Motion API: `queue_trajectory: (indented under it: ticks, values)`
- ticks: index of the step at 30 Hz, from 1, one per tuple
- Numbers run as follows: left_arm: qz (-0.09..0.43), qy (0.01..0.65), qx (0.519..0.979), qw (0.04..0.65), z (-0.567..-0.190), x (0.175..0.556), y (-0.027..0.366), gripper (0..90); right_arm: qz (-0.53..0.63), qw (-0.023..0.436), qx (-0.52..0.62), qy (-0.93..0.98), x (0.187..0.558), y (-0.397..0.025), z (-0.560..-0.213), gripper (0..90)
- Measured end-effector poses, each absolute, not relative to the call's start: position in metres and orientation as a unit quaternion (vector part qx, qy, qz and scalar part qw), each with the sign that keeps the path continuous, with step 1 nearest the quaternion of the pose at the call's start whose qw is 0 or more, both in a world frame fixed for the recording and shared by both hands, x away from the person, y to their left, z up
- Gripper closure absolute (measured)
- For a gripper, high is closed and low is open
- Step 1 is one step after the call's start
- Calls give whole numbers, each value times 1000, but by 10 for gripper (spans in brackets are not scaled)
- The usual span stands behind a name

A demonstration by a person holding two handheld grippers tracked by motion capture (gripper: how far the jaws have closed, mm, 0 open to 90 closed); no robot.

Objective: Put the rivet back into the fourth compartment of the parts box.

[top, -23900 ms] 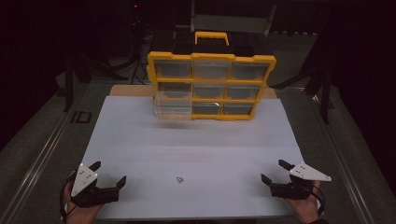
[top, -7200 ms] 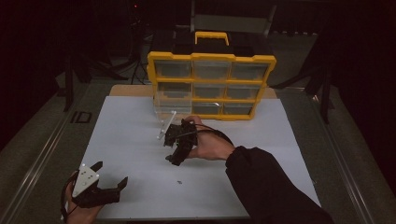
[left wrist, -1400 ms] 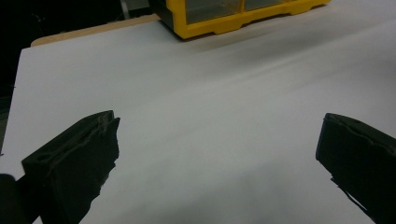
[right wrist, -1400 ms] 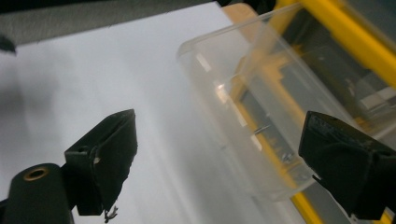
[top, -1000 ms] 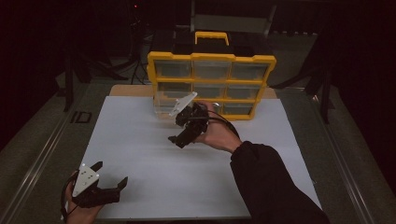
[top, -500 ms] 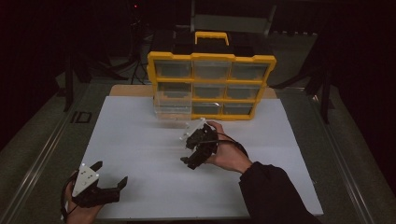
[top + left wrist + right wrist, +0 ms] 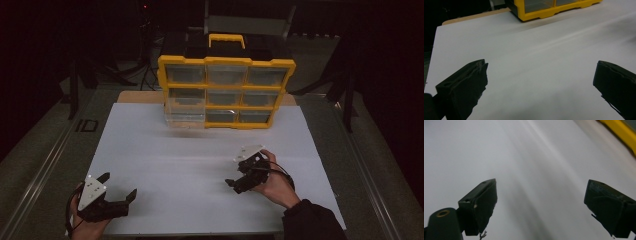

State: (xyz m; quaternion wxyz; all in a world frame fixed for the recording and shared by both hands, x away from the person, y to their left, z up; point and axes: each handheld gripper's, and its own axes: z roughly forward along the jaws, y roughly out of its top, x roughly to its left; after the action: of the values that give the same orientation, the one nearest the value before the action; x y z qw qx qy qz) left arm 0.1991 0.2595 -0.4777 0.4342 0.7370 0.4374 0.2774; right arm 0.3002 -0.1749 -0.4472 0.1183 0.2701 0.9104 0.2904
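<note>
A yellow organiser with clear drawers and a black handle stands upright at the back of the white table top. Its bottom-left drawer sticks out toward me. My left gripper rests at the near left corner, open, with nothing between its jaws. A hand holds my right gripper just above the near right part of the table; it is open and empty. The organiser's yellow base shows far ahead of the left gripper, and a yellow edge at the top right of the right gripper view.
The white top lies on a wooden board over a grey bench. Dark stands and cables are behind the organiser. A dark sleeve comes in at the bottom right.
My right gripper has drawn back from the protruding drawer toward the near right of the table. The small item seen mid-table in the oldest frames is gone from that spot. The left gripper stayed put.
</note>
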Motion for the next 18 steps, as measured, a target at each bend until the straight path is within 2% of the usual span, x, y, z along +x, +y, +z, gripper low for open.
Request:
queue_trajectory:
  ticks: [9, 18]
  values:
    - [278, 439, 735, 434, -478, 199, 260, 0, 310, 143, 317, 885, 280, -216, -452, 117]
    - [280, 440, 735, 433, -478, 199, 260, 0, 385, 171, 359, 833, 257, -257, -469, 111]
